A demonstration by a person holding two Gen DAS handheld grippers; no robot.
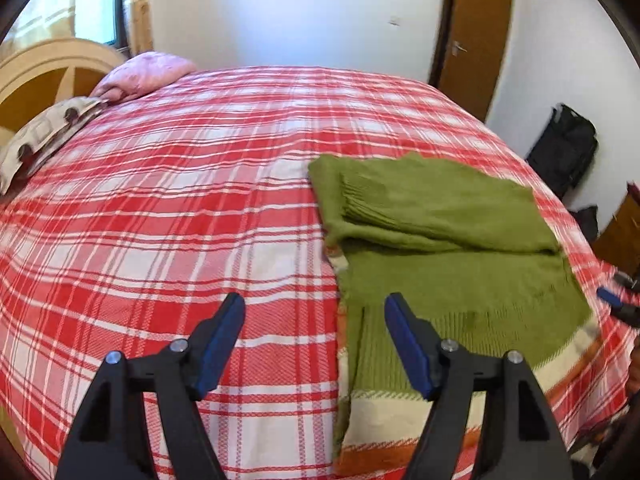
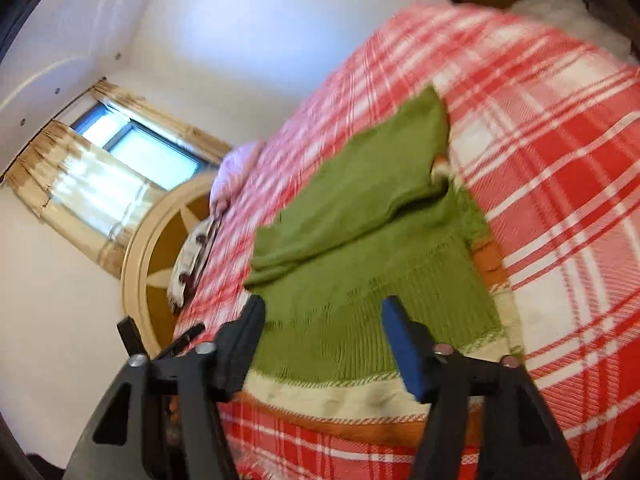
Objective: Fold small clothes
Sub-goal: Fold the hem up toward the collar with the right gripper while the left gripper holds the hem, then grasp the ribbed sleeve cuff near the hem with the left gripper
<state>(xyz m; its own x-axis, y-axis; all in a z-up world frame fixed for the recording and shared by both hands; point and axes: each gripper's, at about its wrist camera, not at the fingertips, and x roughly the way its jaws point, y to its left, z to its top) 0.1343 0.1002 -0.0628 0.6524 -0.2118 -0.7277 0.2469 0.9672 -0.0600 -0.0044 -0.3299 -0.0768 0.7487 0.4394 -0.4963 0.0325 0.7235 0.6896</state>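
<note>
Hidden or unclear: right wrist view blurred and tilted; sweater (image 1: 452, 240) hem cut off by left gripper (image 1: 314, 312) arms; neck end folded under, not legible.
Surface: bed (image 1: 180, 200) under red-and-white plaid cover. Pink pillow (image 1: 148, 74) and patterned cushion (image 1: 48, 136) at headboard (image 1: 44, 76).
Room: white walls, brown door (image 1: 472, 40), curtained window (image 2: 132, 148), black bag (image 1: 564, 148) on the floor.
Sweater: green knit with cream and orange bands, flat on the bed's right part, sleeve folded across the body; long axis from near edge toward far side.
Left gripper: jaws apart, empty, over the sweater's left edge.
Right gripper (image 2: 322, 312): jaws apart, empty, above the hem.
</note>
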